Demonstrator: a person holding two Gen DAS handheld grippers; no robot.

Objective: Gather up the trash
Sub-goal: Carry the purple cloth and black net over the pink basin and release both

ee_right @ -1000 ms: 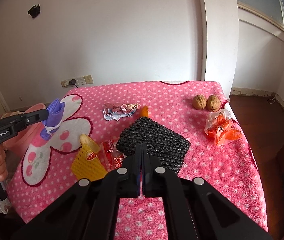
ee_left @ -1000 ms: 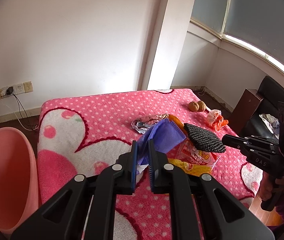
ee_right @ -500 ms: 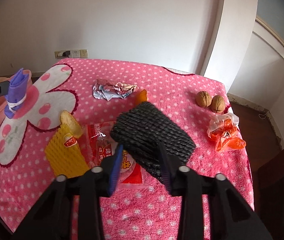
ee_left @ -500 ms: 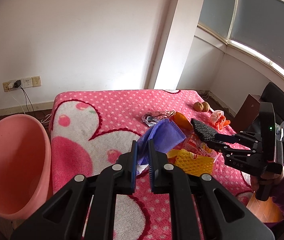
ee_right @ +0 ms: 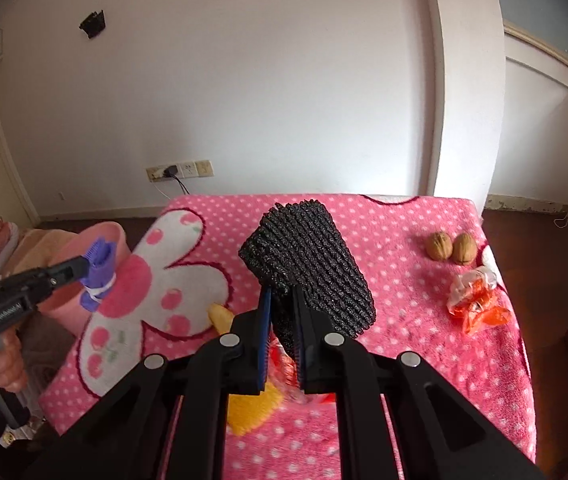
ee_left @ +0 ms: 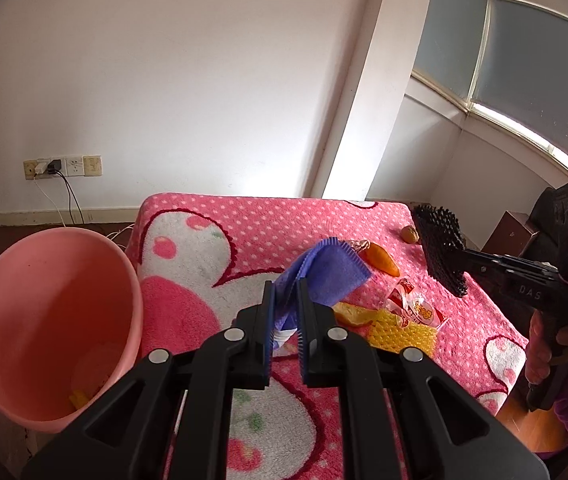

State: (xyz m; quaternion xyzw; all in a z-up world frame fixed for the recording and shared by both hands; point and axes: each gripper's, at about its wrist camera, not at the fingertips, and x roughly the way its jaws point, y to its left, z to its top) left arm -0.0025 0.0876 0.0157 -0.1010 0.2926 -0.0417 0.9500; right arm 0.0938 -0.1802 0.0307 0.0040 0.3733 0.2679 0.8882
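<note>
Right wrist view: the right gripper has just been closing and is clamped on the black mesh pad, lifted off the pink blanket. It hides part of what may be a red wrapper. The left gripper pinches a purple cloth beside the pink bin.

1. Blanket: pink with white dots and white-and-pink flower shapes.
2. Bin, left: plain pink.
3. Cloth: purple.
4. Foam net: black, ribbed.
5. Wrapper, right: orange-red.
6. Walnuts, far right: brown.
</note>
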